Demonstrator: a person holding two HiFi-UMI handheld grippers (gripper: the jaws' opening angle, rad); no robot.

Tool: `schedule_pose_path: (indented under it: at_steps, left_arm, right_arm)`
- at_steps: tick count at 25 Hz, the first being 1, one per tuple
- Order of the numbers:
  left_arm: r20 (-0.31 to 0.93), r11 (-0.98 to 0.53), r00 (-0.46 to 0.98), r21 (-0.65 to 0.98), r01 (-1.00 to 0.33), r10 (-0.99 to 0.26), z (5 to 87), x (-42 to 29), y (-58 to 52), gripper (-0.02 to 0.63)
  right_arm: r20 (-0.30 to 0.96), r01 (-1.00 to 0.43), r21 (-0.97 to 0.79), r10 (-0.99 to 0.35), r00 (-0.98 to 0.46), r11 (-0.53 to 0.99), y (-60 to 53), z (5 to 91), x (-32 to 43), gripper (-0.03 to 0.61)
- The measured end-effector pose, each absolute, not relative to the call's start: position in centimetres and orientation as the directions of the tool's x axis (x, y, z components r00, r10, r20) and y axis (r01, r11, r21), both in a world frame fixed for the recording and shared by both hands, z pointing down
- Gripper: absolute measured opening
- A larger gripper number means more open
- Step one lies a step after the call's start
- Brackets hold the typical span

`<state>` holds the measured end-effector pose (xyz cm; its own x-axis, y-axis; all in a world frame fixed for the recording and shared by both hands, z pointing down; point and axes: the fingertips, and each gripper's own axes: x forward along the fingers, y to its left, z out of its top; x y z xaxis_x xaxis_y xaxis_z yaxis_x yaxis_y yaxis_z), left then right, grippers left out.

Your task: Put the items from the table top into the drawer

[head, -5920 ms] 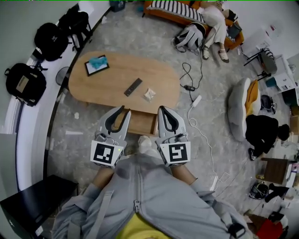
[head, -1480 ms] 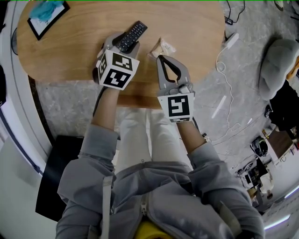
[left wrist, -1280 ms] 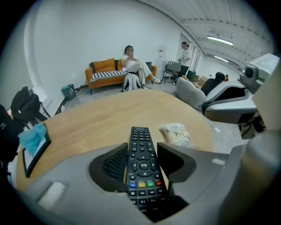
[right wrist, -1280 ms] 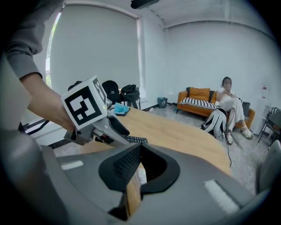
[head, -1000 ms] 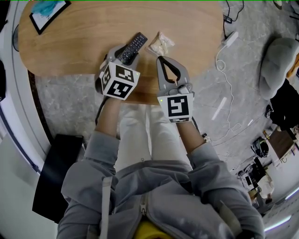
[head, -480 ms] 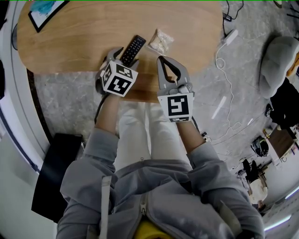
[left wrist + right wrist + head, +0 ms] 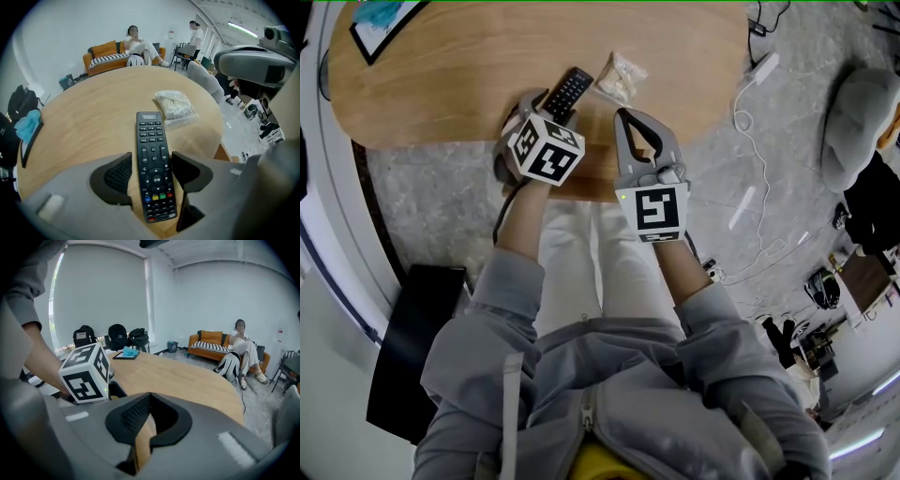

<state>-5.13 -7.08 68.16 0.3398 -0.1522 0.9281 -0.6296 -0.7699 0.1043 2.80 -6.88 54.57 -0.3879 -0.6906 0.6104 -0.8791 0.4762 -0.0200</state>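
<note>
Looking down from the head view, the remote (image 7: 569, 90) lies on the oval wooden table (image 7: 469, 66) near its front edge. The left gripper (image 7: 544, 103) tilts down over its near end, with the right gripper (image 7: 624, 117) just beside. Left gripper view: the jaws are closing around the remote's lower half, pads not yet pressing. It looks light, stiff and smooth-sided, so a grip across its narrow width should suit. A packet of cotton swabs (image 7: 174, 105) lies beyond. Right gripper view: the claw is clenched and empty over bare wood; backpacks (image 7: 117, 336) and a sofa (image 7: 213, 341) ring the room
</note>
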Motion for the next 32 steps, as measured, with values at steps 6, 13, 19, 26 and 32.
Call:
schedule_pose_path:
  at_steps: [6, 13, 19, 26, 32]
  left_arm:
    - [0.939, -0.797, 0.325, 0.111, -0.594, -0.112, 68.1, -4.9, -6.9, 0.212]
    - [0.923, -0.806, 0.352, 0.089, -0.585, -0.154, 66.8, -5.0, -7.3, 0.209]
    - [0.894, -0.808, 0.398, 0.076, -0.584, -0.203, 63.5, -4.6, -6.4, 0.209]
    - [0.873, -0.829, 0.446, 0.094, -0.551, -0.198, 61.2, -3.9, -1.7, 0.209]
    - [0.885, -0.85, 0.447, 0.131, -0.509, -0.131, 62.4, -4.2, 4.0, 0.21]
  right_arm:
    - [0.607, -0.884, -0.022, -0.697, -0.383, 0.467, -6.9, 54.3, 2.8, 0.0]
    - [0.605, -0.885, -0.02, -0.699, -0.381, 0.464, -6.5, 54.3, 2.9, 0.0]
    - [0.609, -0.885, -0.017, -0.697, -0.379, 0.466, -5.8, 54.2, 2.8, 0.0]
    - [0.608, -0.88, -0.012, -0.695, -0.384, 0.475, -5.1, 54.1, 2.5, 0.0]
    - [0.627, -0.866, -0.023, -0.668, -0.402, 0.5, -2.8, 54.5, 2.1, 0.0]
